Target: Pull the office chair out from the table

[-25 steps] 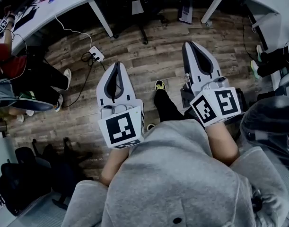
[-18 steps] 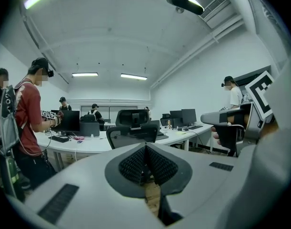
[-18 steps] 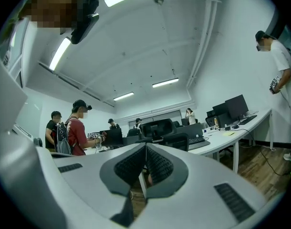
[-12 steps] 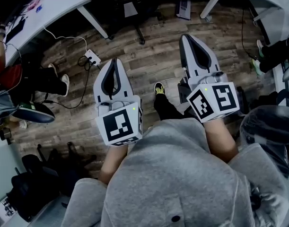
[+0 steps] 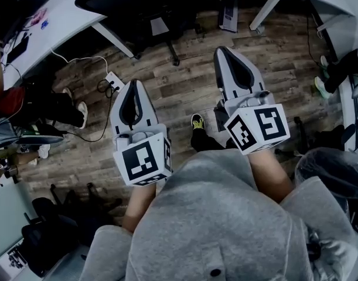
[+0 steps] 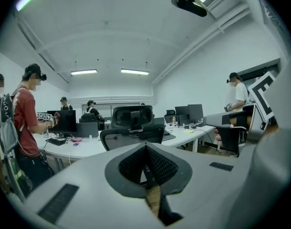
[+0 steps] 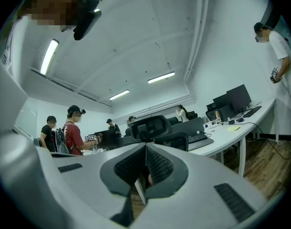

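The black office chair (image 5: 152,7) stands tucked under the white table (image 5: 64,16) at the top of the head view, its star base (image 5: 170,37) on the wood floor. Seen from the left gripper, the chair's back and headrest (image 6: 132,120) rise just beyond the jaw tips; in the right gripper view the chair (image 7: 154,128) stands likewise straight ahead. My left gripper (image 5: 132,84) and right gripper (image 5: 219,50) are both shut with nothing in them. They point at the chair from short of it, side by side, and touch nothing.
A power strip (image 5: 114,79) with cables lies on the floor left of the chair. White table legs (image 5: 115,40) (image 5: 266,9) flank it. A seated person (image 5: 32,107) is at the left, another black chair (image 5: 50,233) at the lower left, a bagged bin (image 5: 334,174) at the right.
Both grippers have advanced together toward the chair and table, which now sit nearer and lower in the head view. The jaws stayed shut.
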Tool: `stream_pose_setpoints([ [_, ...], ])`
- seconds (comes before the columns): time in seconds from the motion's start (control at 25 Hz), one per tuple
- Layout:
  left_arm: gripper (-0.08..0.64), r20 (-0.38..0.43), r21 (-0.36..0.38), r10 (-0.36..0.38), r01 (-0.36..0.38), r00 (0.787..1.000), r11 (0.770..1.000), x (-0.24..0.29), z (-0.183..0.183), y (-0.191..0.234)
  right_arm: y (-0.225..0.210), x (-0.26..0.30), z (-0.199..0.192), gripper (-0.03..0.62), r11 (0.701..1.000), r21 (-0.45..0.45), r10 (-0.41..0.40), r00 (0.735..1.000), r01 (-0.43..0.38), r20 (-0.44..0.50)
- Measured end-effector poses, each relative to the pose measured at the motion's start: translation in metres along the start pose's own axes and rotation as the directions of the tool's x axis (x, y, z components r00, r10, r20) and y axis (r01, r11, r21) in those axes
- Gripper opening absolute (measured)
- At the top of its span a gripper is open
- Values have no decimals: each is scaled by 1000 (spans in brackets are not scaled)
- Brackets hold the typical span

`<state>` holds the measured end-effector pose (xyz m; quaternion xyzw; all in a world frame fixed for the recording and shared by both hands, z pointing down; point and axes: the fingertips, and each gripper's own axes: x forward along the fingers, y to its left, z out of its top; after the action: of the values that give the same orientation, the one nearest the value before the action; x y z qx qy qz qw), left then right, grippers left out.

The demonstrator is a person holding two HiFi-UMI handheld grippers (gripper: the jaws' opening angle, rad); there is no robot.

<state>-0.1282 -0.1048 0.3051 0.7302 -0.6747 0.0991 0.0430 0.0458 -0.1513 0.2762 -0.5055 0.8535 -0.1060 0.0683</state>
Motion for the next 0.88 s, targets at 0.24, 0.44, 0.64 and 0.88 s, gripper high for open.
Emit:
stream_pose_setpoints([
  [0.24, 11, -4, 19, 31, -31, 999, 999, 32, 12, 5, -20, 33, 10, 28, 1000, 15, 10, 1000, -10, 2],
  [0.44, 11, -1, 28, 45, -45, 999, 999, 58, 19, 10, -37, 58, 16, 28, 1000, 15, 15, 1000, -15, 15],
  [0.64, 11, 5, 38, 60, -60, 998, 997, 80, 25, 9, -65, 73, 23, 28, 1000, 20, 5, 1000, -5, 25],
  [0.88, 11, 3, 43, 82, -82, 997, 996, 94, 28, 7, -85, 81, 23, 28, 1000, 8, 14, 1000, -14, 11],
])
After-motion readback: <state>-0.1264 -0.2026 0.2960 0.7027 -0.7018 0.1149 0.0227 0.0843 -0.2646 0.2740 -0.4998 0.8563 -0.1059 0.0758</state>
